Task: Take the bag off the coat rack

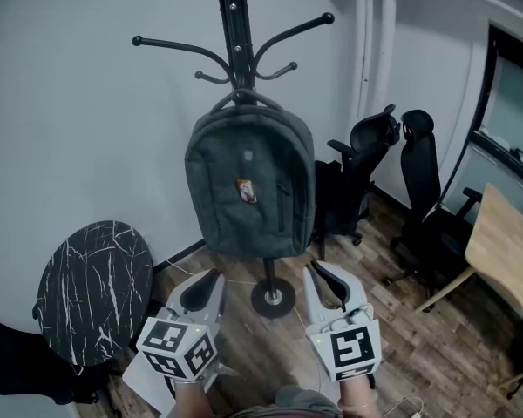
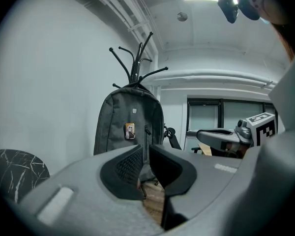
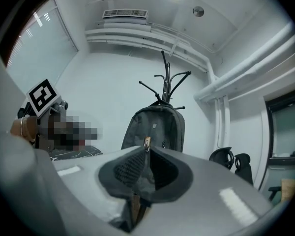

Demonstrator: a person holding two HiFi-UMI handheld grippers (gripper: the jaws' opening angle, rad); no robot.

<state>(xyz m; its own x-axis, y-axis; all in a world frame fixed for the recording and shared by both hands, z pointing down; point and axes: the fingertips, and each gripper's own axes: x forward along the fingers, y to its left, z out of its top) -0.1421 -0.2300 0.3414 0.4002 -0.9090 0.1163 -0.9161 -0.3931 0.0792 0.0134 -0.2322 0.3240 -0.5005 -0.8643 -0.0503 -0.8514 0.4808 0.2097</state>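
While both jaws are closed on nothing, with the left gripper (image 1: 211,282) and right gripper (image 1: 324,279) low and clear of it, the grey bag (image 1: 248,185) hangs by its top handle (image 1: 244,97) from a hook of the coat rack (image 1: 236,24). Probable faults: pulling outward instead of lifting would snag the handle on the hook and could tip the rack on its round base (image 1: 272,299); unopened jaws cannot take the handle. No writing is legible: the picture badge (image 1: 245,190) and pale tab (image 1: 247,156) are too small to read.
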